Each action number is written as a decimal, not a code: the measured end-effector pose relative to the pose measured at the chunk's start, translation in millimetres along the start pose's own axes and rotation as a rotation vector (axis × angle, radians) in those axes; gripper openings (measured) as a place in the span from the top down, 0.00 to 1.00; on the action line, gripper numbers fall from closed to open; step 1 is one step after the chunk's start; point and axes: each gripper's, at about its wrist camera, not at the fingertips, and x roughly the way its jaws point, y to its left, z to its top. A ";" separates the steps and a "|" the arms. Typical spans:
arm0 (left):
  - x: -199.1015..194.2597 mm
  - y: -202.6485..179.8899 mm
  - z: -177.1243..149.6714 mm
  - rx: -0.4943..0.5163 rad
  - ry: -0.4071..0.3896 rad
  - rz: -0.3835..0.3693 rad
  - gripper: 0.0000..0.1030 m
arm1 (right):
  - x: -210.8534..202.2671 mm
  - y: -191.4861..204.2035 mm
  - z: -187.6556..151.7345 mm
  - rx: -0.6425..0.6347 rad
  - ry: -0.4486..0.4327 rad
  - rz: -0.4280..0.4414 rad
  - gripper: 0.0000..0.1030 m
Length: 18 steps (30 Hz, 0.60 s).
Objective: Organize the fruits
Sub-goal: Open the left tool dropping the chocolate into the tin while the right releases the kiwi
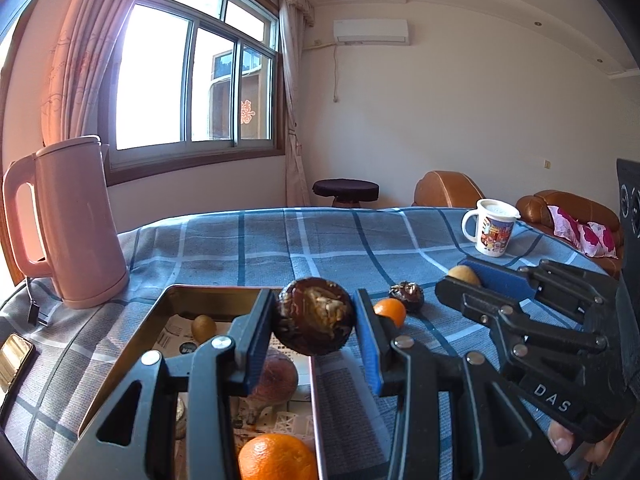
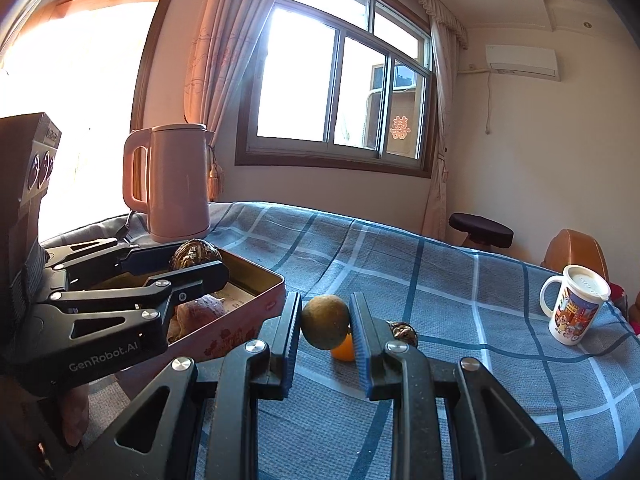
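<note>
My left gripper [image 1: 314, 307] is shut on a dark brown wrinkled fruit [image 1: 316, 320] and holds it above the right edge of an open metal tin [image 1: 216, 290]. Inside the tin lie a small yellow-brown fruit [image 1: 203, 328], a purplish fruit [image 1: 278, 376] and an orange [image 1: 276, 458]. My right gripper [image 2: 325, 309] is shut on a round greenish-brown fruit [image 2: 325, 322], above the blue checked cloth to the right of the tin [image 2: 240, 332]. Behind it on the cloth lie a small orange [image 2: 345, 349] and another dark wrinkled fruit [image 2: 405, 332]. The left gripper [image 2: 196, 261] shows over the tin.
A pink kettle [image 1: 68, 220] stands at the table's back left, beyond the tin, with its plug [image 1: 36, 314] on the cloth. A printed white mug [image 2: 574, 306] with a lid stands far right. A gold flat object [image 1: 14, 356] lies at the left edge. A brown sofa [image 1: 568, 208] is behind the table.
</note>
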 end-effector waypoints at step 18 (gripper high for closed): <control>-2.8 38.8 -1.7 -0.046 0.018 0.058 0.60 | 18.7 37.7 8.5 -0.066 0.018 0.059 0.75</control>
